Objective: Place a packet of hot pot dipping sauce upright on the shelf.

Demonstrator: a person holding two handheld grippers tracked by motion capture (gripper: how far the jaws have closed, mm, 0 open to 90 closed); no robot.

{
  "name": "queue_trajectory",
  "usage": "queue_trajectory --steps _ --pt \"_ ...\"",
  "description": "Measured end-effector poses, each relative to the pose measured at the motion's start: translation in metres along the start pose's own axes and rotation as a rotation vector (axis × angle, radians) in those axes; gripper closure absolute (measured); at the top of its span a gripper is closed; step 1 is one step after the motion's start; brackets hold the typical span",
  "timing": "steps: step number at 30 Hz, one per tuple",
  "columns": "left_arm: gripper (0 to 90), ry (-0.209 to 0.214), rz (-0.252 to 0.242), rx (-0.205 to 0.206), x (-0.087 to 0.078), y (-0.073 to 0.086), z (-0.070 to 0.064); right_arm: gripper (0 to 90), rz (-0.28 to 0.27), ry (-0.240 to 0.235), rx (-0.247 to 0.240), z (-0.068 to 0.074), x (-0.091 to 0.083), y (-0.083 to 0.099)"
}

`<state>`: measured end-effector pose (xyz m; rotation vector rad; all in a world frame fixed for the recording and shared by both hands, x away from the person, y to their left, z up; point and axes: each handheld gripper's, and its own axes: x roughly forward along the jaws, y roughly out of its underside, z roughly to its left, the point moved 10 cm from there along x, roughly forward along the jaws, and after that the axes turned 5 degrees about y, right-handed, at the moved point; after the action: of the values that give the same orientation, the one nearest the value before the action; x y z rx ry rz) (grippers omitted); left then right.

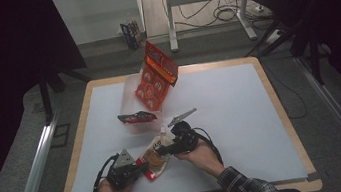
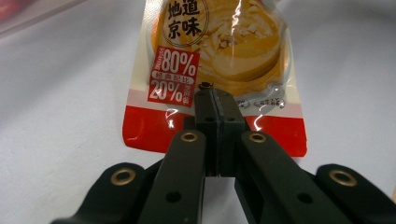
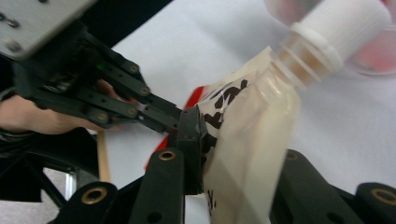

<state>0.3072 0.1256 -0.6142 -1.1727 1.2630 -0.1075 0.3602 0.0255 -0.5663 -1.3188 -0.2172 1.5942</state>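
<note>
Nearest the camera, the left gripper (image 1: 140, 168) has its jaws pinched tight on the red bottom edge of the sauce pouch (image 1: 155, 157), near the table's (image 1: 242, 116) front edge. To its right, the right gripper (image 1: 166, 149) clamps the pouch's upper part below the white cap (image 3: 343, 28).

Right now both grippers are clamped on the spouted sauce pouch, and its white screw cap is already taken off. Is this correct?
Not quite. The white cap is on the spout; the right gripper view shows it screwed in place. The rest holds: the left gripper is shut on the red bottom edge of the pouch, and the right gripper clamps the pouch's upper part.
</note>
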Motion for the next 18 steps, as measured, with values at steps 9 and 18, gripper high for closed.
queue_trajectory --steps 9,18 --pt "80.9 -0.011 -0.007 0.007 -0.005 -0.002 0.0 79.2 0.012 -0.006 -0.024 0.005 -0.007 -0.005" --pt "38.7 -0.002 -0.046 0.055 -0.009 -0.01 -0.014 84.1 -0.013 0.071 -0.112 0.006 -0.034 -0.02"
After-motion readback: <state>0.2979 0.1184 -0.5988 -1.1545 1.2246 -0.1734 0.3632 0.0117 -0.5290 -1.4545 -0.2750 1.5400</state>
